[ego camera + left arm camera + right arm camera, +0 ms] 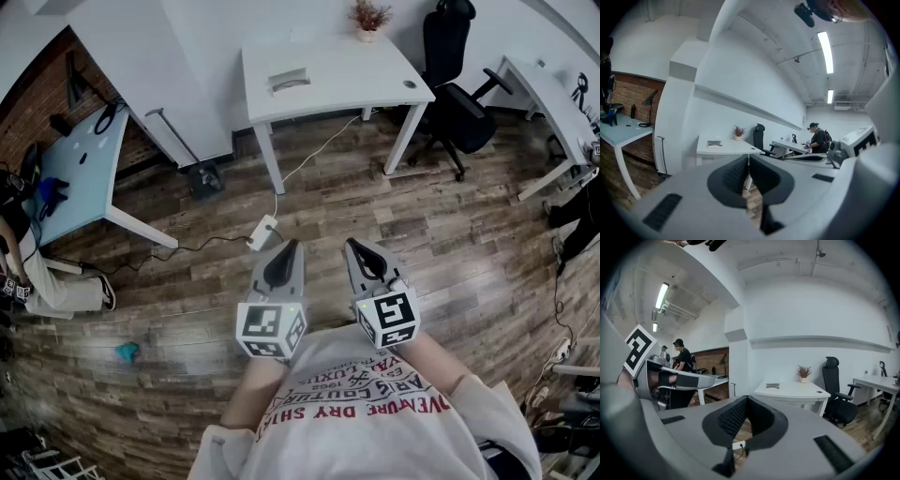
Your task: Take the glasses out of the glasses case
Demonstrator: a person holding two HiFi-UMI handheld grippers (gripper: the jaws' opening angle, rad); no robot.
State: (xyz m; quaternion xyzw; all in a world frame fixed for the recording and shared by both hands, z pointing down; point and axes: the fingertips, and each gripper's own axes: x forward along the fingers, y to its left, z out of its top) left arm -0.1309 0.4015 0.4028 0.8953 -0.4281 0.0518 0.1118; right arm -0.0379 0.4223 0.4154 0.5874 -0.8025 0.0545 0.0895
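Head view: left gripper (288,247) and right gripper (356,247) are hovering over wood floor (450,234); a small grey item, maybe the glasses case (289,81), is sitting on the far white desk (375,66). Left gripper view: jaws are pressing together, empty. Right gripper view: same deal.

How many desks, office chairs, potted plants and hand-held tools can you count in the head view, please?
Desks: 3 (white centre desk, pale blue desk, white right-hand desk)
Office chair: 1
Potted plant: 1
Tools: 2 (left tool, right tool)
Total: 7
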